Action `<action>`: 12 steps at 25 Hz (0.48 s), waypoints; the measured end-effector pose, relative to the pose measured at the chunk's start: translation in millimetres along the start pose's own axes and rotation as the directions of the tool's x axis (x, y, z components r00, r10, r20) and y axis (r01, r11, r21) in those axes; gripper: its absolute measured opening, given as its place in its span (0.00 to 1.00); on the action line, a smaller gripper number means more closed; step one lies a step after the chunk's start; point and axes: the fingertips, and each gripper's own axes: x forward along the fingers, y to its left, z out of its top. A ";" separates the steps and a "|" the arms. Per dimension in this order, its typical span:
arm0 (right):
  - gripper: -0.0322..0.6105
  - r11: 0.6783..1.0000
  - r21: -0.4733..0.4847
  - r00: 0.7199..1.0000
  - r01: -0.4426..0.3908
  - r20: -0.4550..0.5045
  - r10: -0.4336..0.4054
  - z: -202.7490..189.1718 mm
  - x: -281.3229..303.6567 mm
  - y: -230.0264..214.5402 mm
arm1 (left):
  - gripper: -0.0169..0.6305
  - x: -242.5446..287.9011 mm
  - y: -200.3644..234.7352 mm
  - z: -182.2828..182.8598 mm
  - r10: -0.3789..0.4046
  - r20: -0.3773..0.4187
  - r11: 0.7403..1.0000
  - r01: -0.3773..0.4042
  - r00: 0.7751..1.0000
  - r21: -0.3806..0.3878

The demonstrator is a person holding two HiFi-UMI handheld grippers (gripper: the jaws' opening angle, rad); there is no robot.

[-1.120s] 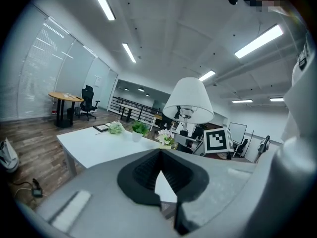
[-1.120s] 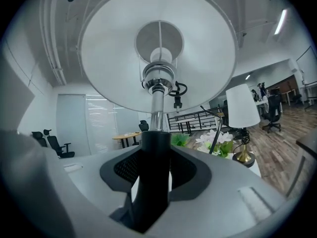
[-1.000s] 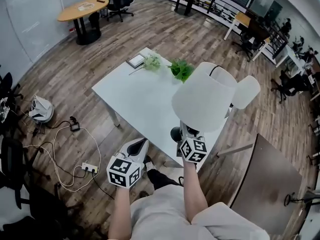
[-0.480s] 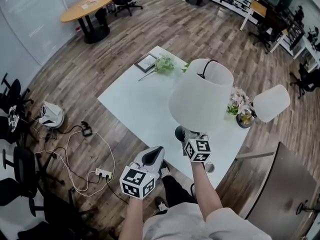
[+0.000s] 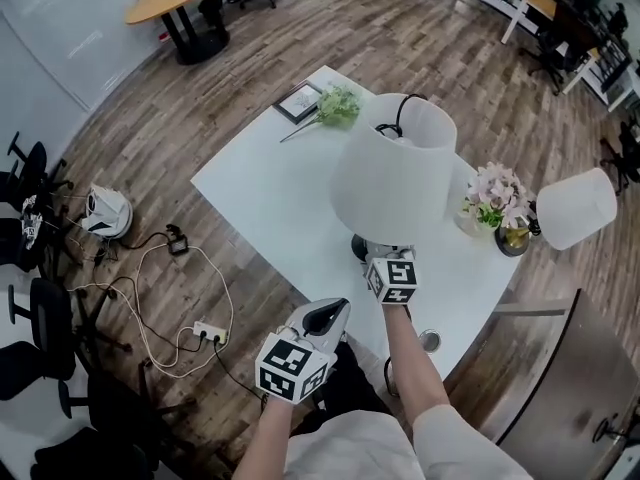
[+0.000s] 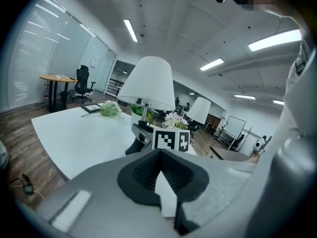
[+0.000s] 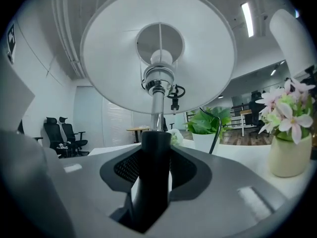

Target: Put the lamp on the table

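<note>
The lamp [image 5: 393, 168] has a wide white shade, a metal stem and a dark base [image 5: 360, 247]. It stands upright over the near part of the white table [image 5: 265, 193]. My right gripper [image 5: 385, 260] is shut on its dark lower stem [image 7: 154, 152], and the right gripper view looks straight up into the shade [image 7: 158, 53]. Whether the base touches the tabletop I cannot tell. My left gripper [image 5: 326, 319] hangs shut and empty off the table's near edge, left of the lamp. From the left gripper view, the lamp [image 6: 147, 83] is straight ahead of the left gripper [image 6: 161, 180].
A vase of pink flowers [image 5: 497, 203] stands right of the lamp, a green potted plant [image 7: 210, 125] behind it. A leafy bunch [image 5: 338, 106] and a picture frame [image 5: 300, 101] lie at the far corner. A second white lamp shade [image 5: 575, 208] is at right. Cables and a power strip [image 5: 208, 331] lie on the floor.
The lamp, held in my right gripper, has moved forward from the table's near edge to over the tabletop. My left gripper has followed alongside, still shut.
</note>
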 end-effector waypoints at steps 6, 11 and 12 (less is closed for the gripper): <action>0.31 1.000 0.007 1.000 -0.009 0.011 0.009 -5.0 1.1 1.3 | 0.03 -0.1 -1.0 -6.0 0.004 0.000 1.000 -0.004 1.000 -0.012; 0.31 1.000 -0.020 1.000 -0.003 -0.003 0.003 -10.6 -3.7 3.9 | 0.03 4.9 -8.8 -8.0 -0.012 -0.007 1.000 0.012 1.000 -0.002; 0.31 1.000 -0.029 1.000 -0.005 -0.006 0.005 -11.2 -5.3 5.2 | 0.03 5.8 -10.6 -7.5 -0.015 -0.004 1.000 0.015 1.000 0.001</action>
